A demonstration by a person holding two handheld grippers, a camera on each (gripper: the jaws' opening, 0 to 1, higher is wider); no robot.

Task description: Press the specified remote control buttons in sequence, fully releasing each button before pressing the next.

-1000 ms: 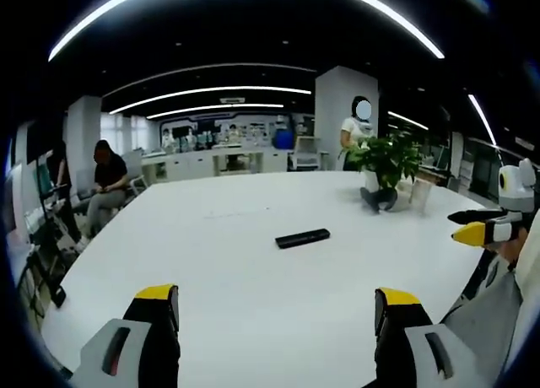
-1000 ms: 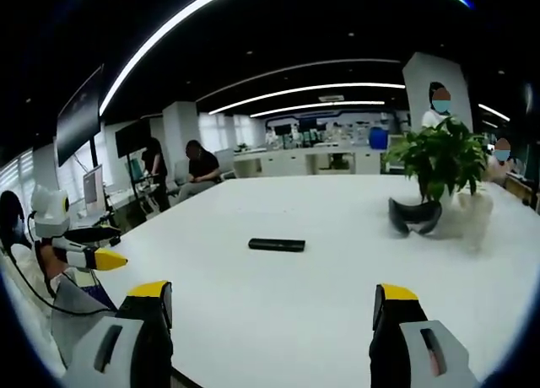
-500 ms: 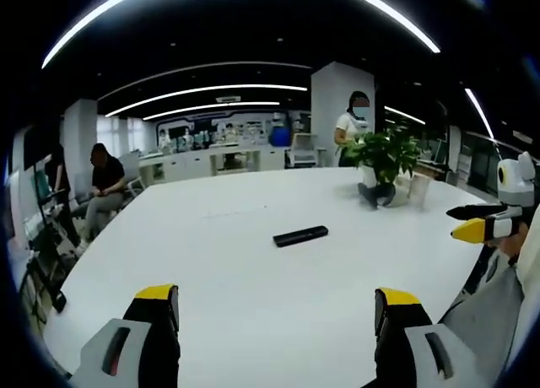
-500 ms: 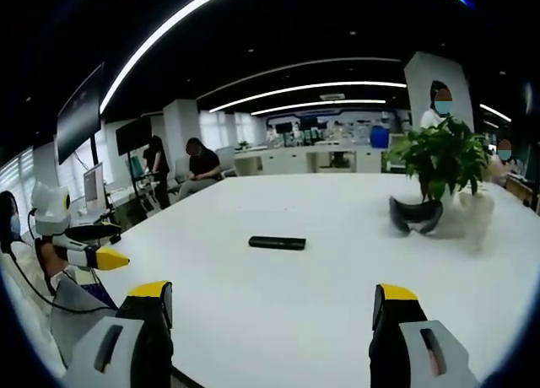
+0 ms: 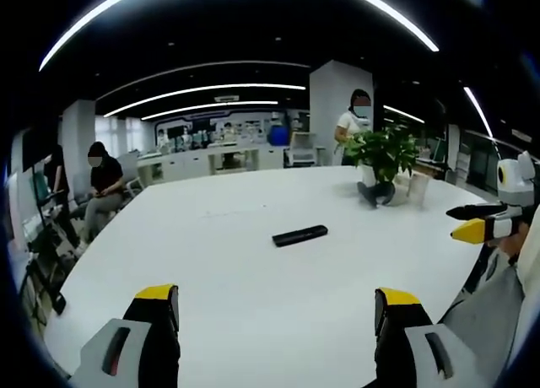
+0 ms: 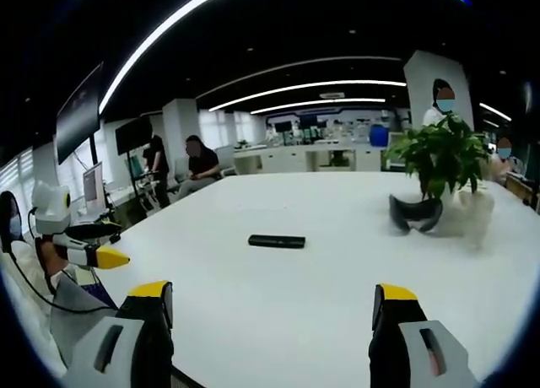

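meanwhile both tools agape, empty; left tool (image 5: 276, 308), right tool (image 6: 271, 308); remote (image 5: 299, 235) alone mid-table (image 5: 253, 270).

Remote (image 5: 299, 235) on table (image 5: 211, 270), plant (image 5: 384, 156) behind.

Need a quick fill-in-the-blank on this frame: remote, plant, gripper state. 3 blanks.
1. The black remote control lies flat on the white ____.
2. Both the left gripper and right gripper have their jaws ____.
3. The dark goggles-like object sits right beside the potted ____.

Missing words: table; open; plant
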